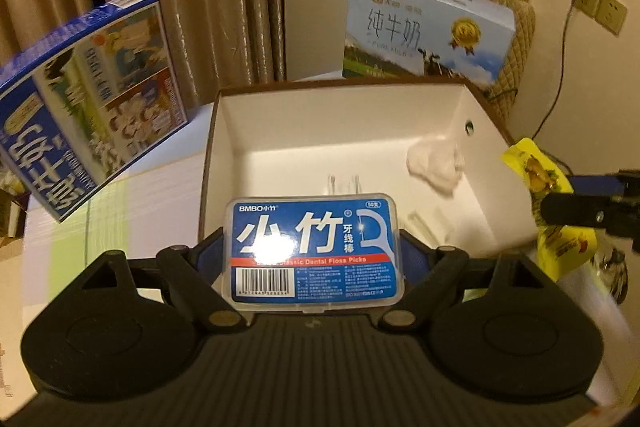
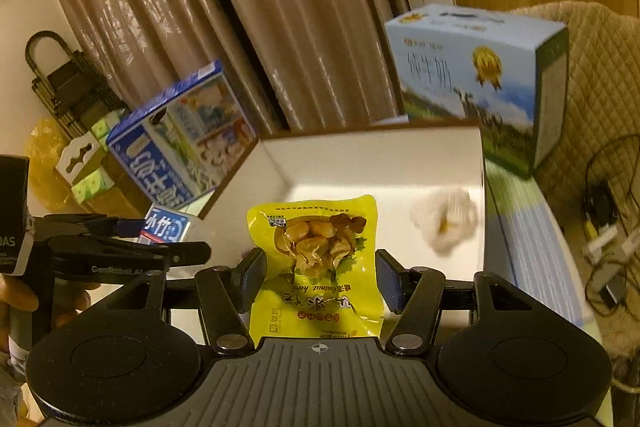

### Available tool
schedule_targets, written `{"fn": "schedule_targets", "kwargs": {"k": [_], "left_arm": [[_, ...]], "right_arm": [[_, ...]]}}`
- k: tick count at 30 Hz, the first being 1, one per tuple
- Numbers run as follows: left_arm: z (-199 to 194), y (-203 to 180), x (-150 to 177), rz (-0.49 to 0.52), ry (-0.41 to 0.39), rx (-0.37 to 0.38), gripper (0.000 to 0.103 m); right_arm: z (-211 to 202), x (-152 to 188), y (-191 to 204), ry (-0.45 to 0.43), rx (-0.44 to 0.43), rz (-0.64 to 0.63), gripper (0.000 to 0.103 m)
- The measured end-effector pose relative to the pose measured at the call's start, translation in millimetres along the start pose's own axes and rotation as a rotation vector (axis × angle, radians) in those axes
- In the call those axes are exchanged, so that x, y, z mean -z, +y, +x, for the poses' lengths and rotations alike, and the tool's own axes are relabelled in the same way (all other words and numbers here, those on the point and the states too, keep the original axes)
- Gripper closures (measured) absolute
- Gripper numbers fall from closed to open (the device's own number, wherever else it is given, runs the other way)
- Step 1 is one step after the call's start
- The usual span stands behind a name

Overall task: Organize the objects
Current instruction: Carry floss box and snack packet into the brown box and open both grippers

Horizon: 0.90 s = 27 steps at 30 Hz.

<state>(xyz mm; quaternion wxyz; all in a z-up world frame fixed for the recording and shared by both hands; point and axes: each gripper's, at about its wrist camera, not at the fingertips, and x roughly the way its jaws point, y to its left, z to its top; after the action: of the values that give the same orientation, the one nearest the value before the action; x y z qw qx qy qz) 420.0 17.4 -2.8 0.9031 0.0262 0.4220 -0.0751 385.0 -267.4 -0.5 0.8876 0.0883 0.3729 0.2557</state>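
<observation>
While the left gripper (image 1: pixel 314 251) pinches a clear plastic floss-pick case with blue label (image 1: pixel 314 247), the right gripper (image 2: pixel 320 277) pinches a yellow foil chestnut pouch (image 2: pixel 316 259) above the white-lined open cardboard box (image 1: pixel 320 131).

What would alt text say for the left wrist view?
The left gripper holds a blue floss box over an open white box with a white wad inside. At right, the right gripper holds a yellow pouch.

Warm, dim indoor light tints both views yellow. Glare washes the white box interior (image 1: pixel 320 131) (brightest on its floor). Motion blur smears the milk cartons (image 2: pixel 472 75) and table edge. Strong fisheye curvature; corners vignetted black.
</observation>
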Motion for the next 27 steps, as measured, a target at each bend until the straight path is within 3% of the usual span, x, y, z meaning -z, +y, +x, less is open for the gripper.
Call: {"fn": "schedule_targets", "kwargs": {"k": [10,16,27], "left_arm": [[74,6,-51,0.006,0.051,-0.03,0.02],[129,14,-62,-0.021,0.129,-0.071,0.02],[193,12,-72,0.049,0.199,-0.137,0.019]], "right_arm": [[54,-38,-29,0.02,0.066,0.024,0.047],[102,-47,-42,0.069,0.103,0.017,0.047],[164,-49,-61,0.176,0.177,-0.024,0.047]]}}
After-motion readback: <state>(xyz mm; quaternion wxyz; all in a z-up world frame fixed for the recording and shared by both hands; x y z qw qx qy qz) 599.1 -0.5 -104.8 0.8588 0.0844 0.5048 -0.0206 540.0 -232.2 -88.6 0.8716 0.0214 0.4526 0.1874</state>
